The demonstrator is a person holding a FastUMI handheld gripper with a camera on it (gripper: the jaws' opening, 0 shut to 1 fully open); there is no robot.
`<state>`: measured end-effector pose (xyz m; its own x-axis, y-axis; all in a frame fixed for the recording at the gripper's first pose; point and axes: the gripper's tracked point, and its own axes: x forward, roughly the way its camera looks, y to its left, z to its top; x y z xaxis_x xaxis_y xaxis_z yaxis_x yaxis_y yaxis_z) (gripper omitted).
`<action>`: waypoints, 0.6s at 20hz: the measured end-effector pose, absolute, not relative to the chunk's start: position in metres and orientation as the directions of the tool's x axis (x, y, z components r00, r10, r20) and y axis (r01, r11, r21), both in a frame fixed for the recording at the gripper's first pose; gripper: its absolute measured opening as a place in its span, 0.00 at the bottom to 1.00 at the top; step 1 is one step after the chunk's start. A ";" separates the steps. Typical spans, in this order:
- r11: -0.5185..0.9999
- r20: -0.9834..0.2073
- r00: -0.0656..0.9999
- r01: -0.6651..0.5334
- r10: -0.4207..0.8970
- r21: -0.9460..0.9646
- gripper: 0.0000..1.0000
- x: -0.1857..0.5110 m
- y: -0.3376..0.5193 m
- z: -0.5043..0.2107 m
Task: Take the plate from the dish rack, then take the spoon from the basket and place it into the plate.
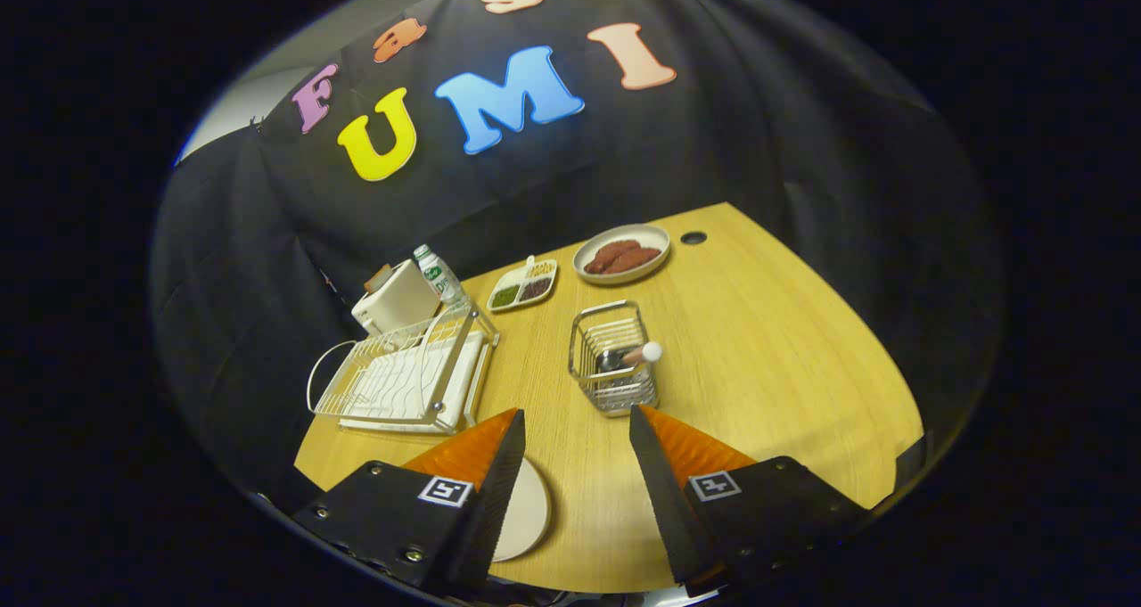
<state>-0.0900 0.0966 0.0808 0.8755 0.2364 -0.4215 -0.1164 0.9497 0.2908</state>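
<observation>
both fingers of your hand-held gripper point(575, 429) stand wide apart, holding nothing. plate point(526, 511) lies on the desk point(758, 366) beside one finger; spoon point(640, 354) stands in the basket point(611, 357) just ahead.

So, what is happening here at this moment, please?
A person holds a gripper over a wooden table, with its fingers open and nothing between them. The plate already lies on the table, partly hidden behind one finger, and the dish rack holds no plate. The spoon stands in the wire basket just ahead of the fingers, so picking it up looks like the next step.
</observation>
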 end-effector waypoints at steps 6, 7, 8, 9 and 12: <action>0.980 -0.208 0.966 -0.124 0.155 0.153 0.73 -0.057 0.068 0.115; 0.985 -0.182 0.973 -0.120 0.142 0.124 0.73 -0.049 0.066 0.116; 0.988 -0.162 0.977 -0.120 0.135 0.100 0.73 -0.044 0.065 0.113; 0.990 -0.149 0.980 -0.119 0.130 0.081 0.73 -0.038 0.064 0.111; 0.989 -0.137 0.980 -0.135 0.142 0.057 0.73 -0.021 0.071 0.093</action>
<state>-0.0215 0.0707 0.0929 0.9804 0.1418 -0.1365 -0.1352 0.9892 0.0565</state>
